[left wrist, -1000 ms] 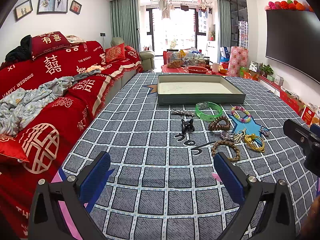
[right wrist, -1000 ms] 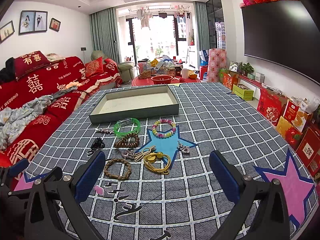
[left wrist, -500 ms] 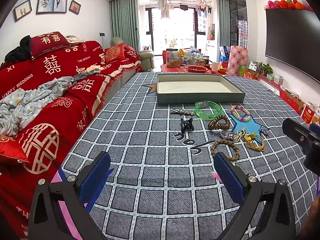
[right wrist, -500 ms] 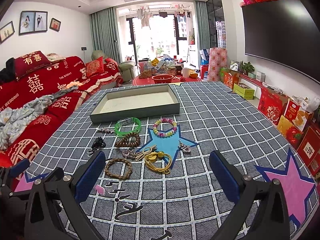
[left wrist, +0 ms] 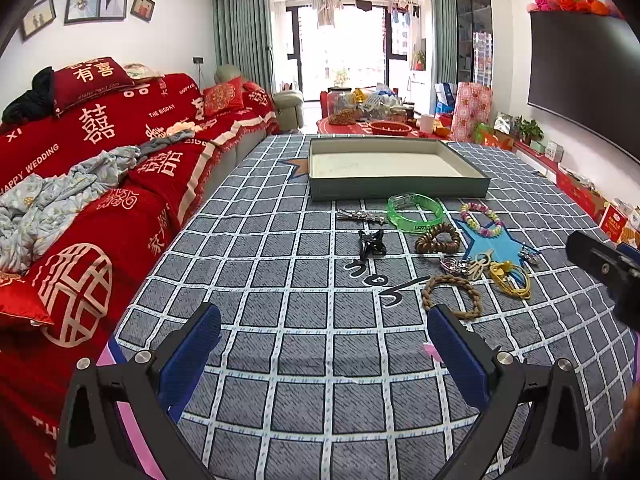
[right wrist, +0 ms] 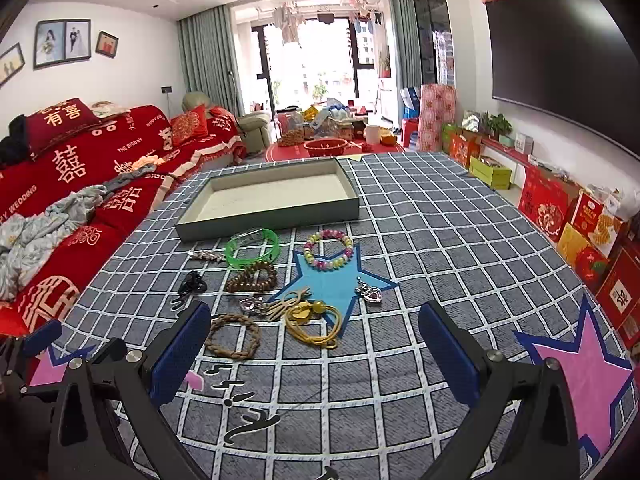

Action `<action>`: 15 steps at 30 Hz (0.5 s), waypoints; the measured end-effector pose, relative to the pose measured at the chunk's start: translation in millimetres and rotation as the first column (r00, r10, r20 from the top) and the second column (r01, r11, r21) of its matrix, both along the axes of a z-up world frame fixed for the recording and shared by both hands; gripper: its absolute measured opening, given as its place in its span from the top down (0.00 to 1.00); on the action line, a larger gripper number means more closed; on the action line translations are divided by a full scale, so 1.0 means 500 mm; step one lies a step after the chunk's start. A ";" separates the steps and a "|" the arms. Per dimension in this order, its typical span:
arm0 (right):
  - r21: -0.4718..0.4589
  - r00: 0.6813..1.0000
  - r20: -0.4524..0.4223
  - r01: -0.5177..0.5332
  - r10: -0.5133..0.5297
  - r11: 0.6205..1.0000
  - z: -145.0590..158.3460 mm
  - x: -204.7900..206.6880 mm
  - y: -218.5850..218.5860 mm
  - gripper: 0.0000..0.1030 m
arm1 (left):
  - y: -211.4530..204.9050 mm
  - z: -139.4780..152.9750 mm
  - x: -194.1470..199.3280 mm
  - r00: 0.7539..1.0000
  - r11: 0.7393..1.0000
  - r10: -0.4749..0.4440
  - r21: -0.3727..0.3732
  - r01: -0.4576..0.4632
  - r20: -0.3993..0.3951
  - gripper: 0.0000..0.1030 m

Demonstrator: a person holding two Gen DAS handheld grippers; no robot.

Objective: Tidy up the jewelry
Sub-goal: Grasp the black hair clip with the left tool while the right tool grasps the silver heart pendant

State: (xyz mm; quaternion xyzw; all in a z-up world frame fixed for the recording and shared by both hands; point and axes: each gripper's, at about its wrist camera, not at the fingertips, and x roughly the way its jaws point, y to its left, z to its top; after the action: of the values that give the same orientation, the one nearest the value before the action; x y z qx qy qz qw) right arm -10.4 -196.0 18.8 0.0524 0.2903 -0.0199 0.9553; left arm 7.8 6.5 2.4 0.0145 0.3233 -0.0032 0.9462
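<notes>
**Nothing picked yet — both grippers wait short of the jewelry**

Evidently the sorting has not begun: the shallow grey-green cardboard tray (right wrist: 352,204) holds nothing. Left gripper (left wrist: 324,344) and right gripper (right wrist: 314,336) gape wide, empty. Nearest the right one lies the braided brown rope bracelet (right wrist: 233,336) — a low, straddling pinch should lift it.

A living room: to the left of the grippers runs a sofa (left wrist: 120,152) under red wedding covers, framed photographs (left wrist: 96,0) on the white wall above. Straight ahead, green curtains (right wrist: 204,64) flank bright balcony doors (left wrist: 344,48). A dark television (right wrist: 560,56) hangs right.
</notes>
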 end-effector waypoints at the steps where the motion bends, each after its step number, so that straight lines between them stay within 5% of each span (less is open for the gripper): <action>1: 0.007 1.000 -0.019 0.010 -0.010 1.000 0.001 0.008 0.000 0.00 | 0.002 0.000 0.008 1.000 1.000 -0.007 -0.006 0.007 -0.012 0.00; 8: -0.019 0.989 -0.139 0.054 -0.056 0.998 -0.002 0.075 -0.022 0.00 | 0.011 -0.001 0.092 0.989 0.997 -0.068 -0.052 0.062 -0.132 0.00; 15: -0.030 0.947 -0.312 0.069 -0.075 0.997 -0.058 0.159 -0.079 0.00 | -0.007 0.000 0.183 0.974 0.993 -0.118 -0.003 0.120 -0.192 0.00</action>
State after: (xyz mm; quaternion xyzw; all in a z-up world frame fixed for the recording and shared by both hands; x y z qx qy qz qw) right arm 69.3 -235.7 -10.3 0.0499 0.4359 -0.0654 0.8962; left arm 99.2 3.0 2.6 0.0374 0.4117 -0.0597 0.9086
